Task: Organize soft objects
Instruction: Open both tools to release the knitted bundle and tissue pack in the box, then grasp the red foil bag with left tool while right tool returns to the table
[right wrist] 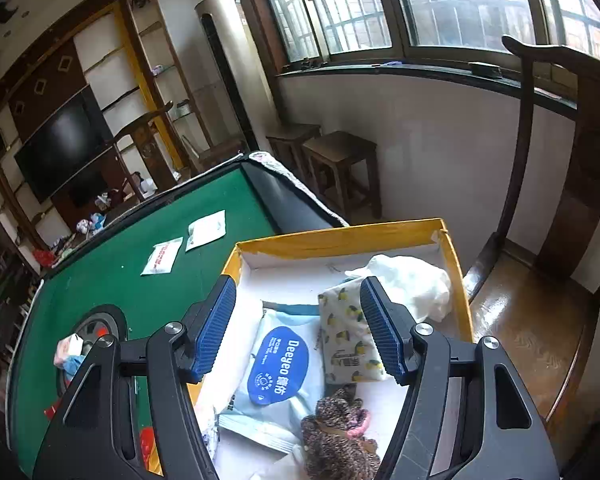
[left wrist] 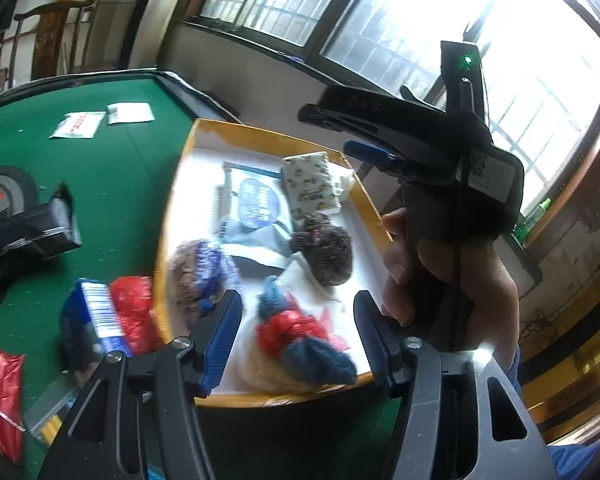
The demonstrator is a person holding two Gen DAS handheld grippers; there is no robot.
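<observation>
Yellow cardboard forms the rim of the box, taken here as the landmark; it sits on the green table at the table's corner nearest the window wall. Inside the box a wet-wipes pack with a blue oval label is seen lying flat near the middle, a lemon-print tissue pack is laid just beside it toward the far wall, and a white plastic bag is bunched in the far corner. A brown knitted item is seen in the box on the near side of the wipes pack. In the left wrist view a red and blue knitted piece is seen lying in the box at its near edge, blurred. The left gripper is held above that near edge with its jaws spread and nothing between the pads. The right gripper is held over the box interior, jaws likewise spread and empty. Outside the box, two white packets are seen lying well apart from it on the table.
</observation>
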